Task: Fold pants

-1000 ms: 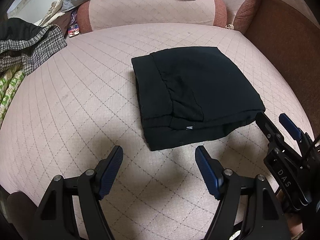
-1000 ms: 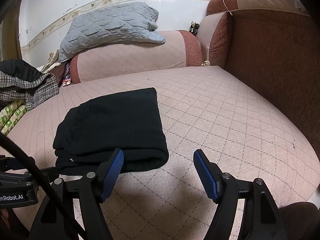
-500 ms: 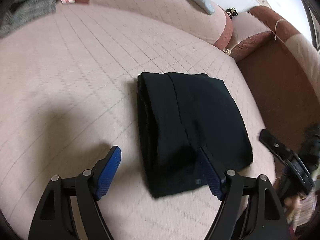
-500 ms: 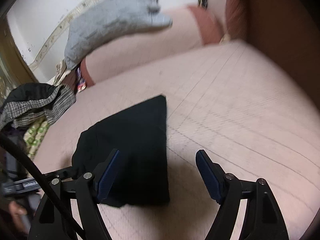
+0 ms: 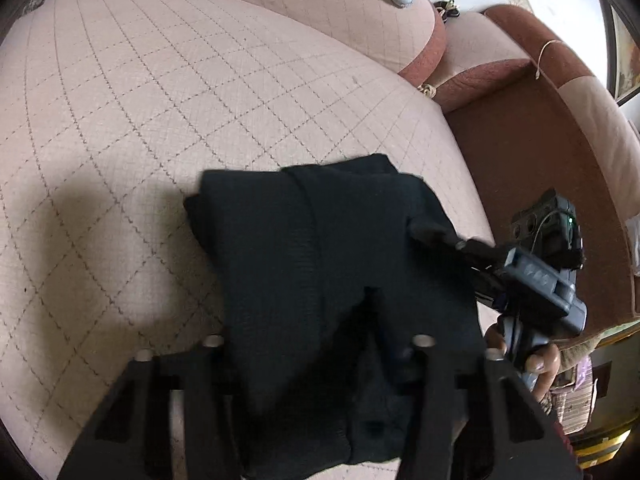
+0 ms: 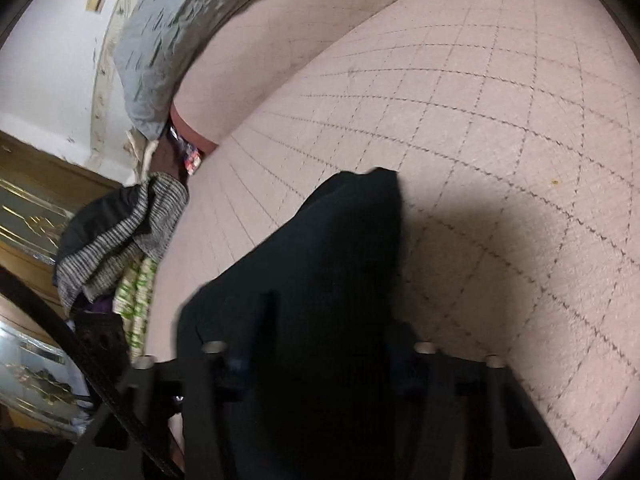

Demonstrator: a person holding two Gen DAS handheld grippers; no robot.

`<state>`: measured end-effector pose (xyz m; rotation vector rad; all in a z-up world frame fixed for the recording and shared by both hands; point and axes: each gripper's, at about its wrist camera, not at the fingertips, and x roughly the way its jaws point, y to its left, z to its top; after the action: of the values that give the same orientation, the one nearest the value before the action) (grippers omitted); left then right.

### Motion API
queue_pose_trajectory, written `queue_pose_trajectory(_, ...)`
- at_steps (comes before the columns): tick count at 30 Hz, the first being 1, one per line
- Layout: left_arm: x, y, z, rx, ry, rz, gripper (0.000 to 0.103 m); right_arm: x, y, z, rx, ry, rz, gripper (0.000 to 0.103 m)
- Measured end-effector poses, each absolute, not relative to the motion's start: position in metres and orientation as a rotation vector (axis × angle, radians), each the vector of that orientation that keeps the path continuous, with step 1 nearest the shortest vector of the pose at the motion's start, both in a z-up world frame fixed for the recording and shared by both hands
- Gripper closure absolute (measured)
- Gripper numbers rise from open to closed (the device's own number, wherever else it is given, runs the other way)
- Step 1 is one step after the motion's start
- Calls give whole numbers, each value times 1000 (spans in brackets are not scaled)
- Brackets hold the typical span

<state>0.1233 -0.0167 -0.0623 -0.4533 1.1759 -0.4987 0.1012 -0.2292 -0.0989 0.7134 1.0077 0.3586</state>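
The black pants [image 5: 320,232] lie folded into a thick rectangle on the pink quilted sofa seat [image 5: 140,120]. My left gripper [image 5: 316,344] reaches over their near edge. Its jaws are closing with the bundle between them, and the fabric bunches up and hides both pads. In the right wrist view the pants [image 6: 340,248] fill the gap of my right gripper [image 6: 316,344] the same way. Those jaws are closing on the cloth too, pads hidden. From the left wrist view, the right gripper [image 5: 436,236] digs into the pants' right edge.
A hand [image 5: 536,360] holds the right gripper's handle. A brown armrest [image 5: 540,152] borders the seat on the right, and a bolster cushion [image 5: 320,0] lies at the back. A grey quilted blanket [image 6: 180,32] and a heap of clothes [image 6: 120,232] lie on the left.
Both grippers came forward and tilted down onto the pants from opposite ends. Their jaws, wide apart before, have narrowed around the fabric, which now covers the blue pads.
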Motion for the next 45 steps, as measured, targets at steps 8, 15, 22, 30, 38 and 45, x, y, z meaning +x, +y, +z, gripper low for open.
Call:
queue_pose_trajectory(8, 115, 10, -41, -519, 1126, -518, 69, 88, -199, -43, 676, 918, 417, 77)
queue_pose_trajectory(15, 145, 46, -20, -565, 1079, -481, 69, 108, -168, -6, 607, 873, 444, 77)
queue_pose_trajectory(22, 205, 61, -58, -521, 1200, -304, 56, 167, -145, -42, 464, 968, 284, 70)
queue_pose_trajectory(30, 190, 88, -37, -542, 1144, -301, 49, 156, -170, -38, 459, 931, 186, 57)
queue_pose_trajectory(38, 194, 71, 1, -569, 1012, -357, 43, 171, -181, -15, 685, 864, 348, 51)
queue_pose_trajectory(45, 228, 57, -46, -571, 1086, -260, 43, 211, -177, -68, 696, 985, 232, 50)
